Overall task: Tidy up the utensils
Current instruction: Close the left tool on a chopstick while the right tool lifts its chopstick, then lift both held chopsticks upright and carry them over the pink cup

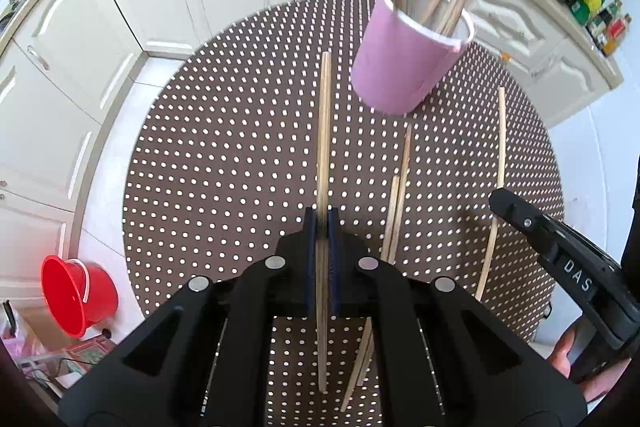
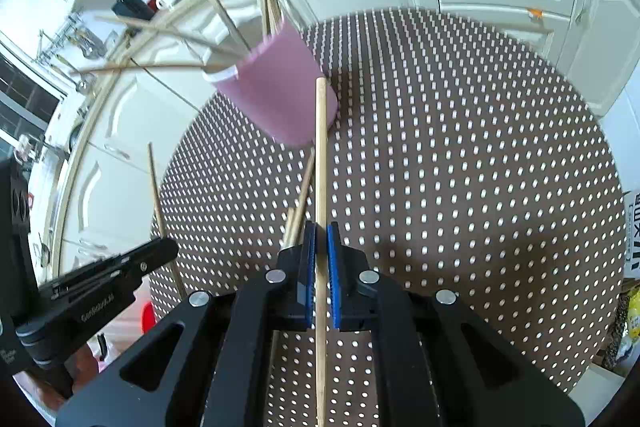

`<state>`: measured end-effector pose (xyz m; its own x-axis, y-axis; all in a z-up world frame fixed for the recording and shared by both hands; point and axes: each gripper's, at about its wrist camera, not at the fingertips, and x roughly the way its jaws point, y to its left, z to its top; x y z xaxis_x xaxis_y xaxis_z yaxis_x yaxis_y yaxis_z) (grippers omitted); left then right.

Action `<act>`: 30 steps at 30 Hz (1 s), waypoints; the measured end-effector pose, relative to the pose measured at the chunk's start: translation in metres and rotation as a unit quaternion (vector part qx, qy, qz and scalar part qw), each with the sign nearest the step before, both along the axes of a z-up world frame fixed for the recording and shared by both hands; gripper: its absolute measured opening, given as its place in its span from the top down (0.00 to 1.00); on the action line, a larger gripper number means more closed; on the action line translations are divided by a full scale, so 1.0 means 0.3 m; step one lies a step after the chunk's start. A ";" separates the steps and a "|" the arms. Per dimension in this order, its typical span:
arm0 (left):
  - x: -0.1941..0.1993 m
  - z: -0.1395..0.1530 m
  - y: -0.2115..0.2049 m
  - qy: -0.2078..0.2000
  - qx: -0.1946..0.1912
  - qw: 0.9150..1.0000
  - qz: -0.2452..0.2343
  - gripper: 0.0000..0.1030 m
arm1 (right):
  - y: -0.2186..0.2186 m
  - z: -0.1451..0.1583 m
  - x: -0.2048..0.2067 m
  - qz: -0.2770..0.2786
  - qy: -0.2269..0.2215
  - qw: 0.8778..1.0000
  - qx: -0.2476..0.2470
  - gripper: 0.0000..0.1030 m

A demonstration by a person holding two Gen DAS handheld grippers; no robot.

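The letters "DAS" are printed in white on the black body of the right gripper (image 1: 504, 205), seen in the left wrist view. Embossed lettering is carried on the left gripper (image 2: 166, 251) in the right wrist view, but it cannot be read.

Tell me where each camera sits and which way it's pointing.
Left wrist: on the left claw, looking along its held chopstick toward the pink cup; right claw at right edge.
Right wrist: on the right claw, gripping another chopstick; left claw at left.
Shared: pink cup, dotted table.
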<state>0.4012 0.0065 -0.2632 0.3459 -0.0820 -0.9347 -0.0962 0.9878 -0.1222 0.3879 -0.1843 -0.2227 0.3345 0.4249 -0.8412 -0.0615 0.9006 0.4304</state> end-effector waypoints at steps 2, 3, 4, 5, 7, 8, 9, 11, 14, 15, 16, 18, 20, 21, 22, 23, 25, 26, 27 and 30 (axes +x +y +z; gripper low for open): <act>-0.012 0.031 0.019 -0.008 0.004 1.000 0.012 0.94 | -0.010 0.036 0.007 -0.005 -0.014 1.000 0.002 0.95; -0.016 0.044 0.019 -0.013 0.005 1.000 0.017 0.94 | -0.015 0.047 0.011 -0.007 -0.018 1.000 0.004 0.95; -0.026 0.058 0.008 -0.019 0.003 1.000 0.022 0.94 | -0.022 0.060 0.016 -0.008 -0.022 1.000 0.008 0.95; -0.040 0.060 0.001 -0.025 0.000 0.999 0.025 0.94 | -0.035 0.075 0.020 -0.011 -0.027 0.999 0.013 0.95; -0.073 0.108 -0.001 -0.038 -0.003 0.999 0.026 0.94 | -0.058 0.096 0.020 -0.018 -0.038 0.999 0.015 0.95; -0.073 0.139 0.003 -0.047 -0.002 0.999 0.026 0.94 | -0.068 0.117 0.024 -0.021 -0.047 0.999 0.018 0.95; -0.067 0.166 0.002 -0.055 -0.003 0.998 0.024 0.94 | -0.078 0.127 0.024 -0.022 -0.052 0.998 0.021 0.95; -0.047 0.192 -0.010 -0.065 -0.002 0.998 0.018 0.94 | -0.095 0.144 0.023 -0.023 -0.060 0.998 0.025 0.95; -0.038 0.158 -0.007 -0.050 0.001 0.999 0.012 0.94 | -0.103 0.162 0.016 -0.020 -0.069 0.997 0.027 0.95; -0.030 0.133 -0.002 -0.041 -0.009 0.999 0.011 0.94 | -0.104 0.159 0.008 -0.019 -0.070 0.997 0.026 0.95; -0.030 0.124 0.001 -0.031 -0.020 0.999 0.010 0.93 | -0.104 0.155 0.004 -0.017 -0.068 0.997 0.024 0.95; -0.027 0.081 0.009 -0.012 -0.018 1.000 0.014 0.93 | -0.108 0.134 -0.006 -0.016 -0.061 0.998 0.022 0.95; -0.019 0.039 0.010 0.011 -0.014 1.000 0.007 0.92 | -0.109 0.108 -0.012 -0.015 -0.049 0.999 0.020 0.95; -0.014 0.010 0.011 0.027 -0.014 1.000 0.004 0.91 | -0.107 0.097 -0.012 -0.013 -0.042 0.999 0.019 0.95; -0.012 -0.005 0.012 0.035 -0.015 0.999 0.003 0.84 | -0.106 0.082 -0.016 -0.010 -0.033 0.999 0.018 0.95; -0.009 -0.029 0.012 0.047 -0.013 0.999 0.002 0.73 | -0.105 0.066 -0.018 -0.009 -0.026 0.999 0.015 0.95; -0.006 -0.065 0.018 0.053 -0.007 0.999 0.007 0.51 | -0.102 0.045 -0.022 -0.009 -0.016 1.000 0.013 0.95; -0.005 -0.072 0.020 0.051 -0.007 0.999 0.010 0.47 | -0.105 0.029 -0.021 -0.010 -0.008 1.000 0.012 0.95; -0.001 -0.088 0.023 0.054 -0.007 0.998 0.013 0.47 | -0.106 0.015 -0.019 -0.010 -0.002 1.000 0.013 0.95; 0.022 -0.150 0.034 0.076 0.002 0.997 0.023 0.47 | -0.103 -0.015 -0.009 -0.009 0.014 1.000 0.006 0.95</act>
<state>0.4079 0.0168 -0.3081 0.2036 -0.0666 -0.9768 -0.1577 0.9824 -0.0999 0.3854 -0.2151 -0.2273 0.3182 0.4300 -0.8449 -0.0330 0.8957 0.4434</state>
